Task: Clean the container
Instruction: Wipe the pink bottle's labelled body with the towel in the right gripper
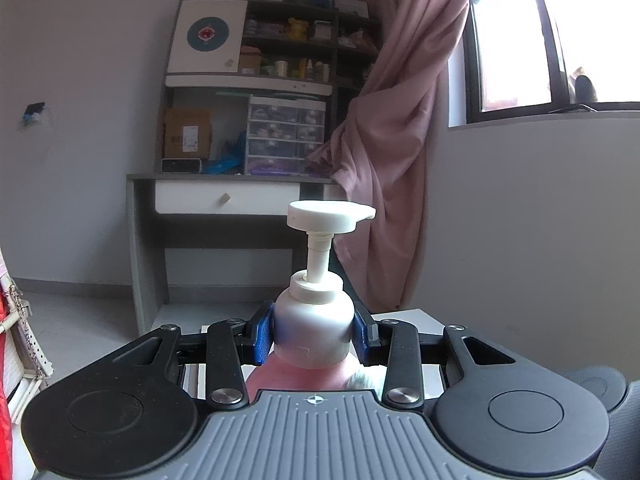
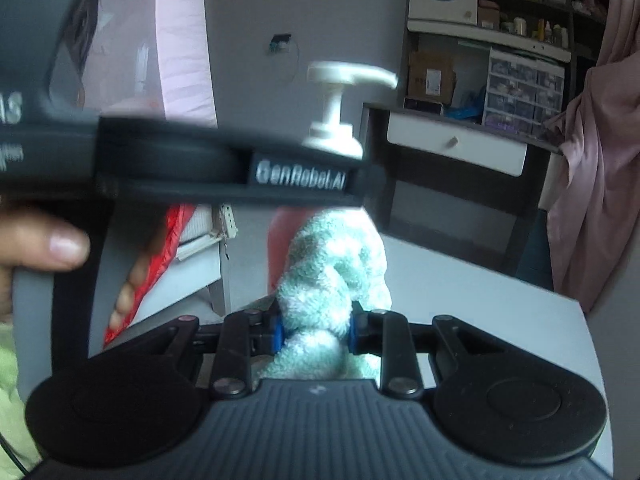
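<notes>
A pump bottle [image 1: 314,330] with a white shoulder, a white pump head and a pink lower body stands upright between the blue pads of my left gripper [image 1: 315,334], which is shut on it. In the right wrist view the same bottle [image 2: 334,136] shows behind the left gripper's black body [image 2: 240,168], its pink body mostly hidden. My right gripper [image 2: 316,334] is shut on a bunched pale green towel [image 2: 336,268], which is pressed up against the bottle's pink side [image 2: 280,236].
A white table [image 2: 500,304] lies below both grippers. A person's hand [image 2: 44,248] holds the left gripper's handle. Behind stand a grey desk with a white drawer [image 1: 228,200], cluttered shelves, a pink curtain [image 1: 392,140] and a window [image 1: 560,32].
</notes>
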A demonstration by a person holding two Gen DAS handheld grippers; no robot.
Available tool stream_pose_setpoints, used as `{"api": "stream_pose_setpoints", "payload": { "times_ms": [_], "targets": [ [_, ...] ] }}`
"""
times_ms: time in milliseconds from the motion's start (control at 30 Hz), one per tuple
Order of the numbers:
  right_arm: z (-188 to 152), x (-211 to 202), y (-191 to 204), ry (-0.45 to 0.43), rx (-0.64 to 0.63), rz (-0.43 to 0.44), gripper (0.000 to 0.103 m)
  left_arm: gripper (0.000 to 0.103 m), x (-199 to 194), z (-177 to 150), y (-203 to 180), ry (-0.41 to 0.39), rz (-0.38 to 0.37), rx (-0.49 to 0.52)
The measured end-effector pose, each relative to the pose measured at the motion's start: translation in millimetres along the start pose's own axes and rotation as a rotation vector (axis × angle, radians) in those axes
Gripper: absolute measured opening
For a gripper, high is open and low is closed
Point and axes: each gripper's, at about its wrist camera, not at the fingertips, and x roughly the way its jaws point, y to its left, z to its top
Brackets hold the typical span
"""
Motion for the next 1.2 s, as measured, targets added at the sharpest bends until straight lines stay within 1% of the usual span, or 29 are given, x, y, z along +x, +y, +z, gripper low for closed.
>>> {"api": "stream_pose_setpoints", "payload": {
  "times_ms": [300,500,633,833,967,1100,1200],
  "targets": [
    [-27,31,6,0.136,0.033,-0.002,0.028,0.039,2,-1,-3,0.001,-0.004,-0.001],
    [-29,34,3,0.148,0.061,-0.004,0.028,0.039,2,-1,-4,0.004,-0.006,0.002],
    [-22,28,3,0.124,0.068,-0.004,0.028,0.039,2,-1,-5,0.005,-0.007,0.004],
    [-2,9,6,0.017,0.038,0.008,0.028,0.039,3,-1,-3,0.011,-0.007,0.004],
    [8,0,10,-0.036,0.004,0.025,0.027,0.039,4,-1,-2,0.017,-0.007,0.006],
    [11,-1,13,-0.053,-0.018,0.030,0.027,0.039,4,-1,-2,0.023,-0.011,0.006],
    [8,4,12,-0.034,-0.014,0.029,0.027,0.039,6,-2,-1,0.033,-0.014,0.005]
  ]
}}
